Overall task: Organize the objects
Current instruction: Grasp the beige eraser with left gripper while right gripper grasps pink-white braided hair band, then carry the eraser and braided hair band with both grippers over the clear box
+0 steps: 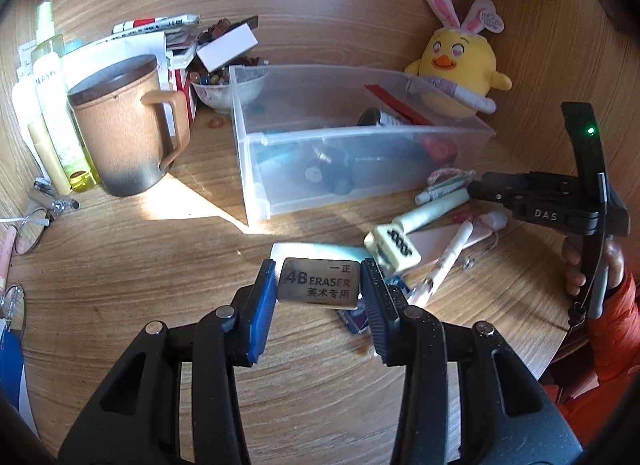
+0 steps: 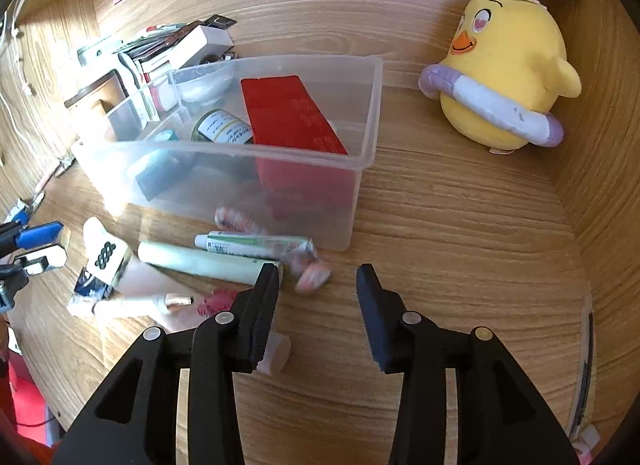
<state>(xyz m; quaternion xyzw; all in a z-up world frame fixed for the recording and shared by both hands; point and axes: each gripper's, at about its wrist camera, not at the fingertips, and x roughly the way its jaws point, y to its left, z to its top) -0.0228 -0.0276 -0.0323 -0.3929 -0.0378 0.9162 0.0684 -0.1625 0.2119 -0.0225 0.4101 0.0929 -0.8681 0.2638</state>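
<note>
My left gripper (image 1: 320,285) is shut on a grey "4B ERASER" block (image 1: 319,283), its blue pads pressing both short ends just above the wooden desk. Beyond it a clear plastic bin (image 1: 352,130) holds a red box (image 2: 292,117), a small bottle (image 2: 224,129) and other bits. In front of the bin lie a pale green tube (image 2: 200,261), a white ointment tube (image 2: 248,245), a patterned tile (image 1: 394,247) and a white pen (image 1: 448,261). My right gripper (image 2: 319,271) stands open over the desk, with pink wrapped sweets (image 2: 312,279) by its left fingertip.
A brown mug (image 1: 124,125), bottles (image 1: 48,77) and a bowl of beads (image 1: 224,89) crowd the left. A yellow chick plush (image 2: 504,77) sits at the back right corner. Spectacles (image 1: 28,233) lie at the left edge. A hand in an orange sleeve (image 1: 616,305) holds the right gripper.
</note>
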